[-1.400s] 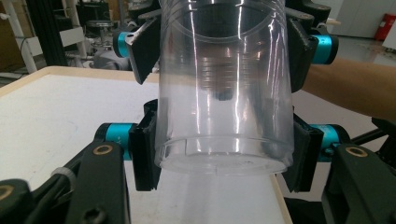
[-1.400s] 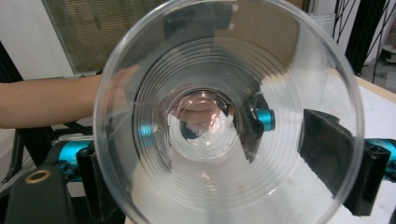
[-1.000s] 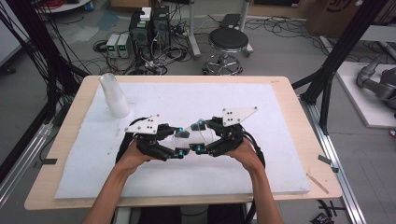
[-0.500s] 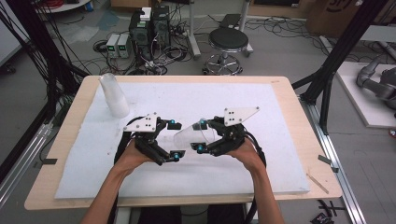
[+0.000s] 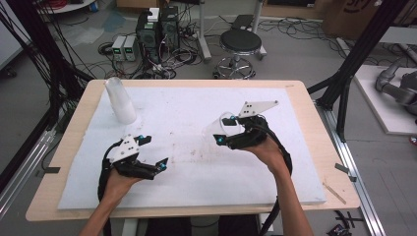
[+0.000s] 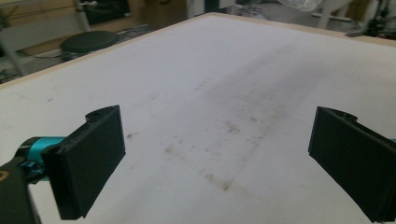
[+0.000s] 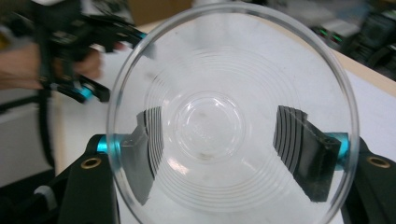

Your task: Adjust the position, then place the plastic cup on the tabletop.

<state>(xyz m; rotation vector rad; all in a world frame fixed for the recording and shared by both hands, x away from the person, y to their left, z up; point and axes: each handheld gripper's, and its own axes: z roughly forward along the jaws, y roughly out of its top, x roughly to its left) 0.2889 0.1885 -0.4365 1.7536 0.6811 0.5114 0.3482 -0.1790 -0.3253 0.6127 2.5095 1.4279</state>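
A clear plastic cup [image 5: 215,130] is lifted above the white foam mat [image 5: 196,108], right of centre. My right gripper [image 5: 223,130] is shut on it. In the right gripper view I look into the cup's [image 7: 233,121] open mouth, and a black jaw presses its wall on each side. My left gripper [image 5: 153,152] hovers over the near left of the mat, open. Its jaws stand wide apart in the left gripper view, where the gripper [image 6: 219,154] has only stained mat between them. The left hand and gripper [image 7: 74,42] also show, blurred, in the right gripper view.
An upside-down stack of clear cups [image 5: 120,101] stands at the back left of the mat. The mat lies on a wooden table [image 5: 314,147]. A black stool [image 5: 240,44] and computer boxes [image 5: 157,27] stand on the floor beyond it.
The two grippers were together at mid-table around the cup. They have parted: the right went right and farther away with the cup, the left drew back to the near left, open.
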